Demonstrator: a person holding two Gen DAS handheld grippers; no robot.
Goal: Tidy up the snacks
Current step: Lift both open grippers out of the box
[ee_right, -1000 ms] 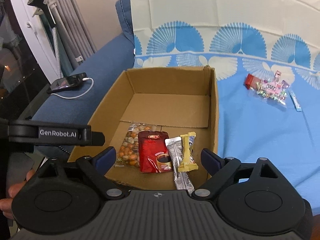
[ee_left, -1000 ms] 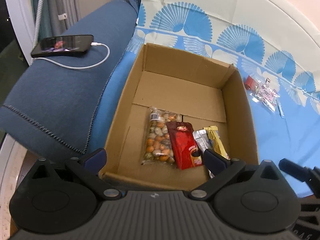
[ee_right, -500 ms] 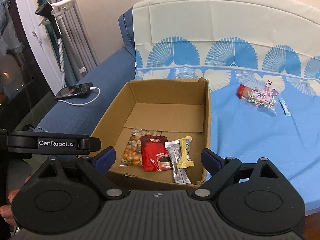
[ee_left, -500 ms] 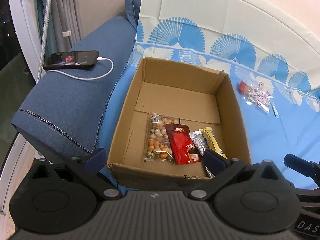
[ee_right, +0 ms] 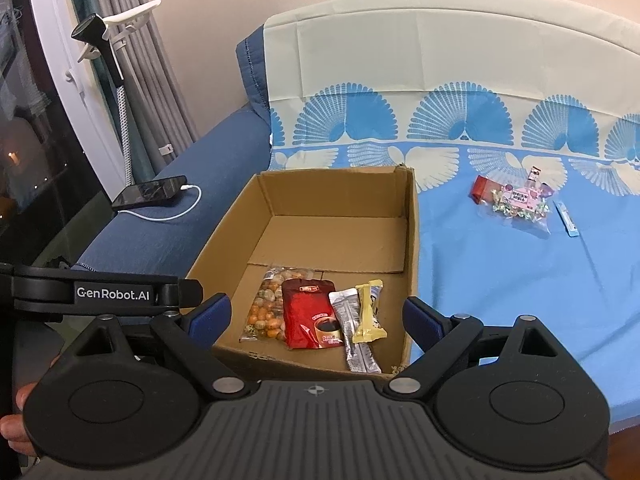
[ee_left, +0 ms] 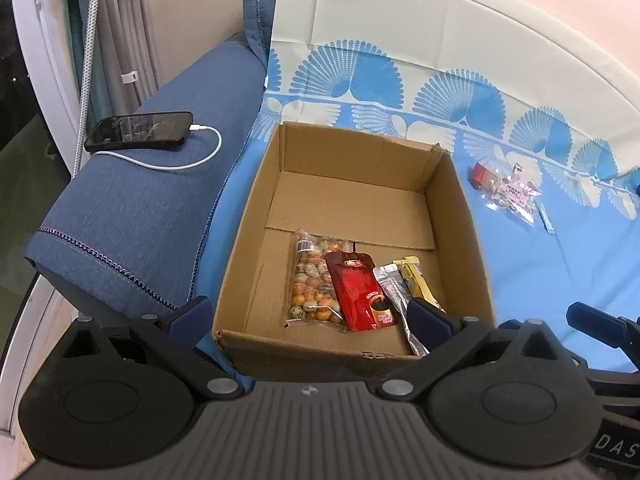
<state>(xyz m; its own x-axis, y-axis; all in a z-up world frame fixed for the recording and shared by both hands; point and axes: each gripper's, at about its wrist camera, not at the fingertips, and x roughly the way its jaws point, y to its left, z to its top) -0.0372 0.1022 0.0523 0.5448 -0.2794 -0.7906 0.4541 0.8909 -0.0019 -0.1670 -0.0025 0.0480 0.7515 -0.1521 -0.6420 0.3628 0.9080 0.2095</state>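
An open cardboard box point(ee_left: 352, 184) point(ee_right: 320, 208) sits on a blue cloth point(ee_left: 560, 264) point(ee_right: 500, 280) printed with fan shapes; all positions below are given relative to this box. Inside it, along the near wall, 4 snacks lie side by side: a clear bag of coated nuts point(ee_left: 314, 280) point(ee_right: 266, 304) at the left, a red pouch point(ee_left: 362, 296) point(ee_right: 312, 314) overlapping its edge, then a silver stick sachet point(ee_left: 394, 284) point(ee_right: 354, 326), and a yellow wrapped bar point(ee_left: 418, 282) point(ee_right: 370, 312) nearest the right wall. The far half of the box floor is bare cardboard.

Outside the box, well to its right on the cloth, a clear bag of wrapped candies point(ee_left: 512, 196) point(ee_right: 520, 204) touches a small red packet point(ee_left: 482, 174) point(ee_right: 482, 188), with a thin blue stick point(ee_left: 546, 222) point(ee_right: 566, 220) just beyond.

To the left of the box, a dark phone point(ee_left: 140, 131) point(ee_right: 150, 193) with a white cable point(ee_left: 188, 164) point(ee_right: 180, 210) rests on a blue sofa arm point(ee_left: 140, 208) point(ee_right: 160, 236). Grey curtains point(ee_left: 128, 20) point(ee_right: 120, 40) hang farther left.

The left gripper point(ee_left: 308, 316) and right gripper point(ee_right: 316, 316) both hover in front of the box, jaws spread wide, grasping nothing.

The left gripper's right finger hides the near ends of the sachet and bar. Print on the wrappers is too small to read.
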